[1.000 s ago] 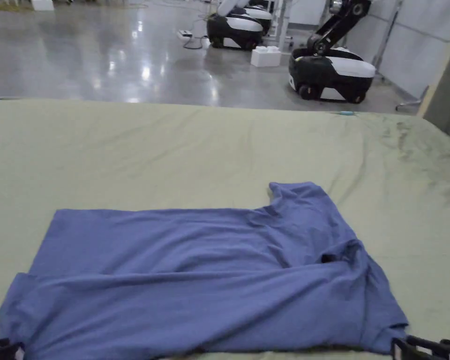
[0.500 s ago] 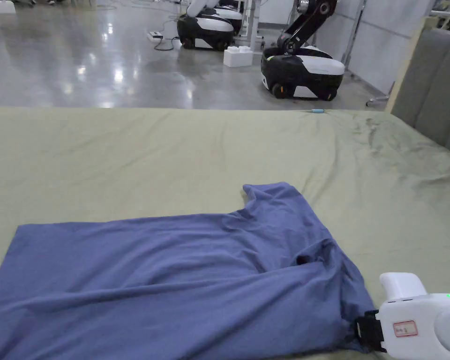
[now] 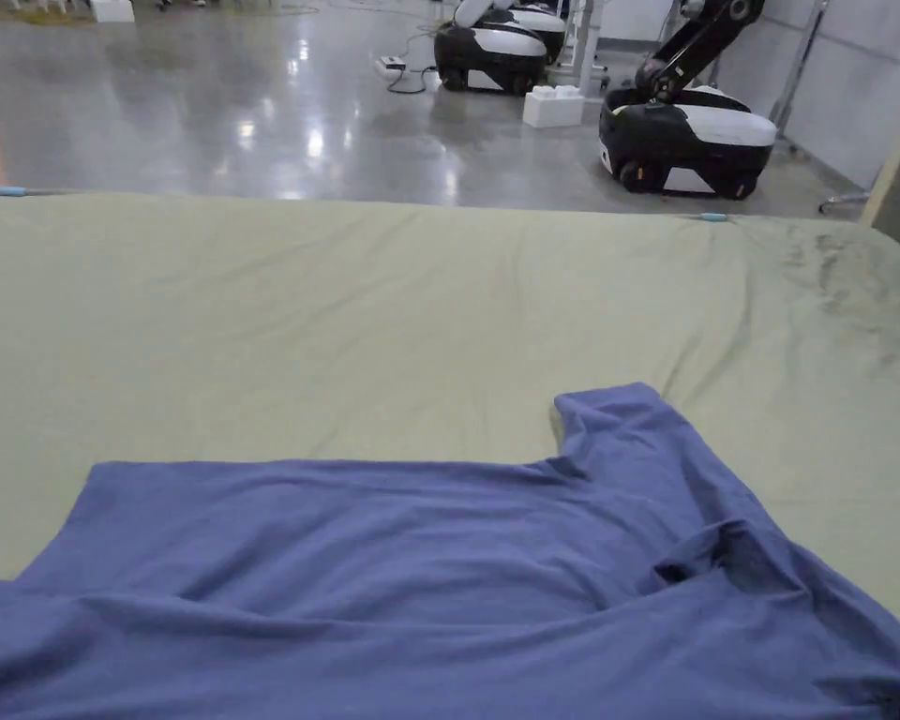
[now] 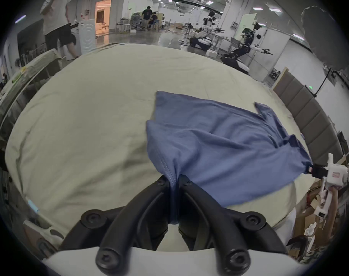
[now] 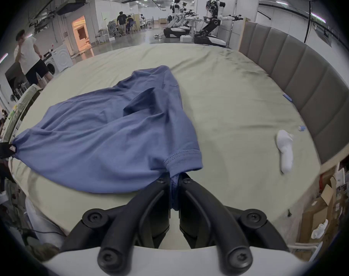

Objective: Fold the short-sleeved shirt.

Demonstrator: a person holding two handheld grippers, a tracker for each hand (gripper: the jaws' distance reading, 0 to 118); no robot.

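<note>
While both grippers clench the shirt (image 3: 420, 562) at its near edge, left gripper (image 4: 174, 180) on the hem corner, right gripper (image 5: 174, 177) by the sleeve, it lies on the bed (image 3: 345, 300), long axis side to side, stretching away from the fingers.

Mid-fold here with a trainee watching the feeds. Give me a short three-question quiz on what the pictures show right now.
1. True or false: both grippers are shut on the shirt.
2. What lies on the sheet apart from the shirt, toward the headboard? A) white sock B) towel C) cap
3. Which part of the shirt does the right gripper pinch?

Key
1. True: the left gripper pinches a hem corner, and the right gripper also has cloth between its jaws.
2. A, the sock.
3. The hemmed sleeve edge.
</note>
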